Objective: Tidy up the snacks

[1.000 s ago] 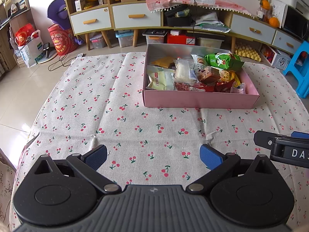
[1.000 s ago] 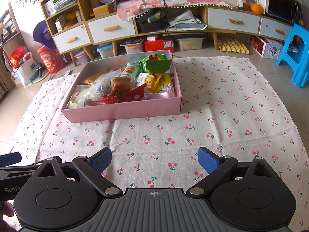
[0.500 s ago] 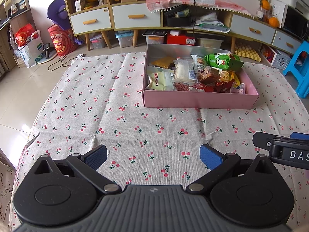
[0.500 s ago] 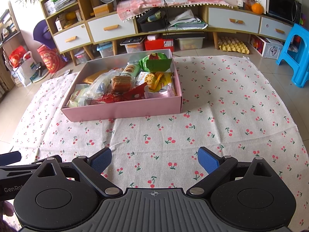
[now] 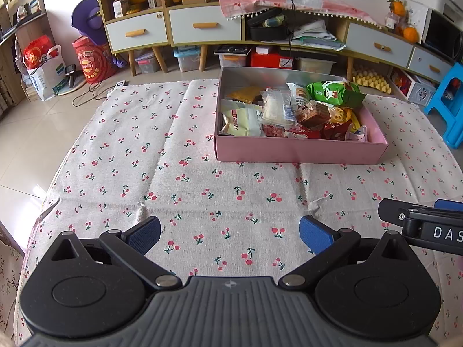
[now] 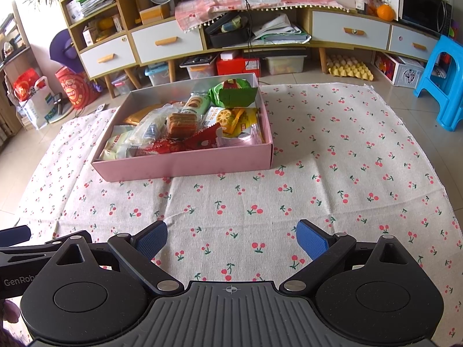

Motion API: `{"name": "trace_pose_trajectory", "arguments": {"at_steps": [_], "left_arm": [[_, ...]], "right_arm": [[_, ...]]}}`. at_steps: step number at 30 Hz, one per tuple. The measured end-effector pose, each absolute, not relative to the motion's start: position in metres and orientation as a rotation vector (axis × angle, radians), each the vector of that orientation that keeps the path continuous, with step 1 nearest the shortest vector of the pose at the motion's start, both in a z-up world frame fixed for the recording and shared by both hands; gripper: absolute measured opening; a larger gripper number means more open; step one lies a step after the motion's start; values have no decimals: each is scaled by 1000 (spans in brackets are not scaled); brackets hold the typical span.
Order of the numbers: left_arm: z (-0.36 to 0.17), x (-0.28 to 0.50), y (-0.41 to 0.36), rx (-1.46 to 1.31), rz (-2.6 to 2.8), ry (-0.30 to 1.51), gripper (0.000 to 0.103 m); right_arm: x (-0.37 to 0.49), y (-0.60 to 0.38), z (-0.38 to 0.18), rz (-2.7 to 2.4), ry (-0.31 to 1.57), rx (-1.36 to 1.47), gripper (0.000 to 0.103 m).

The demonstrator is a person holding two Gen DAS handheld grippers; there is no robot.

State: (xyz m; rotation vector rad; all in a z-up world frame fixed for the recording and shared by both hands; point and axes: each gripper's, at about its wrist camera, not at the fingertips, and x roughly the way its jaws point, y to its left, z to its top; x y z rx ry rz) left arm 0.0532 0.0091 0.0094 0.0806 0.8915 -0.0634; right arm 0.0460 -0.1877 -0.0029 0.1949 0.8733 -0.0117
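A pink box sits on the cherry-print cloth and holds several snack packets: a green bag, a brown biscuit pack, a cream packet. My left gripper is open and empty, low over the cloth, well short of the box. My right gripper is open and empty, also short of the box. Each gripper shows at the edge of the other's view.
A low cabinet with drawers runs along the far wall, with storage bins under it. A blue stool stands at the right. Bags stand at the far left on the tiled floor.
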Motion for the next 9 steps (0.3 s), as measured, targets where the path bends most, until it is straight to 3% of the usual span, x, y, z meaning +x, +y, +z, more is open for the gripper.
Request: {"name": "trace_pose_trajectory", "arguments": {"at_steps": [9], "left_arm": [[8,53,9,74,-77,893,102]], "right_arm": [[45,-187,-5,-11,876,193,97]]}}
